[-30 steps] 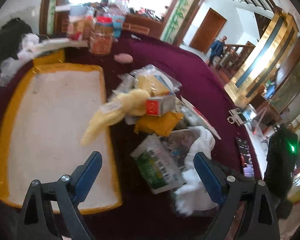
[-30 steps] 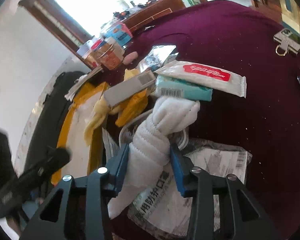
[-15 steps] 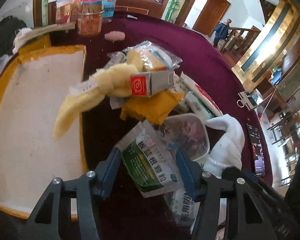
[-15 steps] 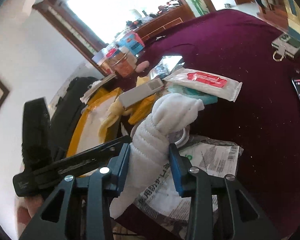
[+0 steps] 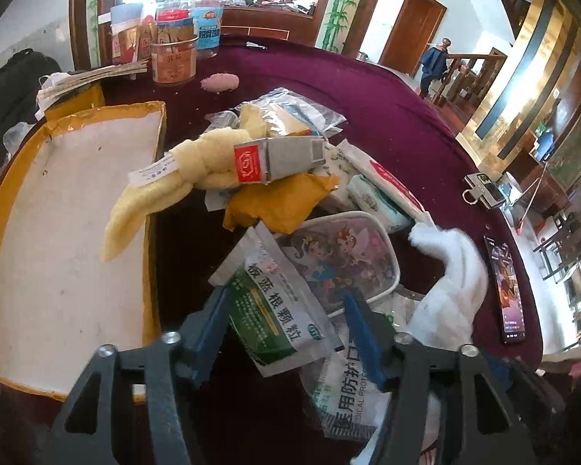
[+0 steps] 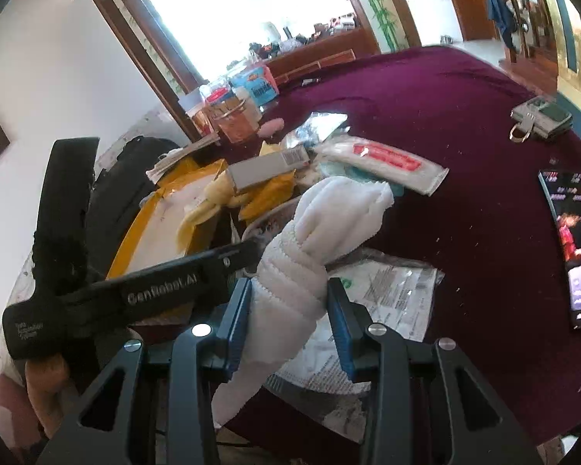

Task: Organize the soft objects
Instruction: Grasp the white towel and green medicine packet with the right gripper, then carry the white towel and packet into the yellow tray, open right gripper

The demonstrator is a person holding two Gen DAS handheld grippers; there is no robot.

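Note:
My left gripper (image 5: 286,296) hangs low over the pile, a green-and-white sachet (image 5: 275,310) between its blue pads. Its jaws are opening, and the right-hand pad stands a little off the sachet's edge. My right gripper (image 6: 289,286) is shut on a knotted white towel (image 6: 329,221), held just above the table. That same towel (image 5: 453,283) shows at the right of the left wrist view. A knotted yellow towel (image 5: 197,166) lies across the edge of the yellow-rimmed tray (image 5: 58,252), which is white inside. The tray (image 6: 166,224) and yellow towel (image 6: 209,205) also show in the right wrist view.
On the maroon tablecloth (image 5: 387,116) lie a grey box (image 5: 279,159), an orange packet (image 5: 279,201), a cartoon lunch box (image 5: 341,255), a mask packet (image 5: 348,387) and wipe packs (image 5: 375,178). A phone (image 5: 507,286) lies far right, with jars (image 5: 174,58) at the back.
My left gripper has come forward and down over the sachet, and its jaws have narrowed around it. The right gripper has shifted with the white towel, and the left gripper's body now shows beside it.

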